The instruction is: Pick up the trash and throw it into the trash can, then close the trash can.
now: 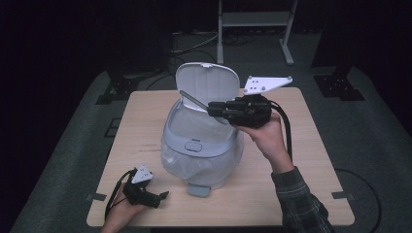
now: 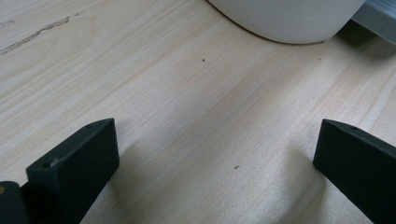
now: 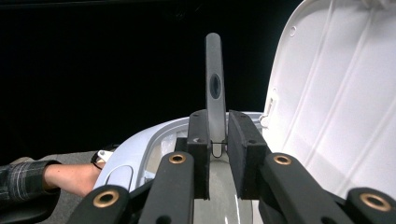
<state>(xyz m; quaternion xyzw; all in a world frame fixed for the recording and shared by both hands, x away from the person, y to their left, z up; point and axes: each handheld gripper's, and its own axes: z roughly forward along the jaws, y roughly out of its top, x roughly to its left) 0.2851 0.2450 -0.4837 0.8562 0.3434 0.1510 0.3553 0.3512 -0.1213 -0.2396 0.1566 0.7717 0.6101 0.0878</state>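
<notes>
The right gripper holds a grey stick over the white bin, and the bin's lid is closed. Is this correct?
Not quite: the lid is open, standing upright behind the white bin, as the high view shows. The right gripper does hold the grey stick over it.

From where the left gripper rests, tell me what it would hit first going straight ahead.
The left gripper, fingers open over bare table, points at the white bin's base. That base would likely come first; nothing lies between.

Right gripper (image 1: 214, 109) jaws clamped, raised; left gripper (image 1: 163, 196) jaws apart.
</notes>
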